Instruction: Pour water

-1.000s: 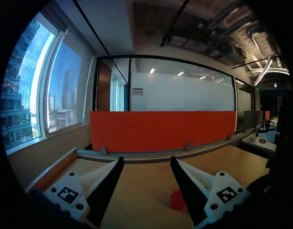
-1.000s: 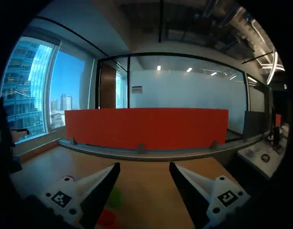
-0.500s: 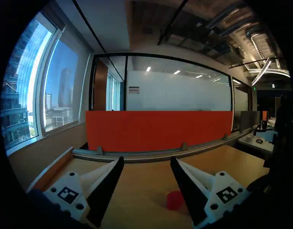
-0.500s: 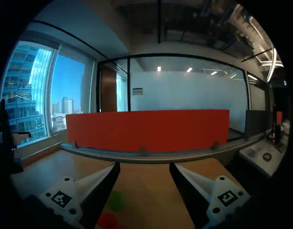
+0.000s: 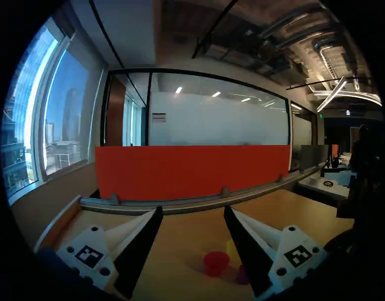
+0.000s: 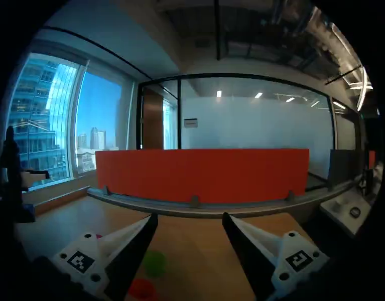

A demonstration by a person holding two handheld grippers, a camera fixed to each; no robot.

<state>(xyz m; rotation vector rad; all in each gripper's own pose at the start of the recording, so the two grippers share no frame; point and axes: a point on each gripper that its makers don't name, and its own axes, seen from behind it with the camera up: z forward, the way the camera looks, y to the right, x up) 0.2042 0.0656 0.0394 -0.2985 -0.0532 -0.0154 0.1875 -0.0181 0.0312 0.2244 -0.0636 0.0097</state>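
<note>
Since a second ago, the left gripper view has been turned to the right. The red cup is now seen nearer the middle, low between the fingers, and a yellow thing and a purple thing have been brought into sight just beside it. In the right gripper view little has been changed; a green cup is seen on the desk near the left finger, with a red cup below it, perhaps the same one.

The step in hand is judged to be the reach for a cup. Which cup holds water cannot be told. A clean grasp would be helped if the claw were lowered and centred until the cup wall lay between both fingers, then closed at mid height, with the cup kept upright and its close neighbours left unknocked.

The left claw is spread wide, and nothing is held or touched. The right claw is likewise spread wide and empty.
</note>
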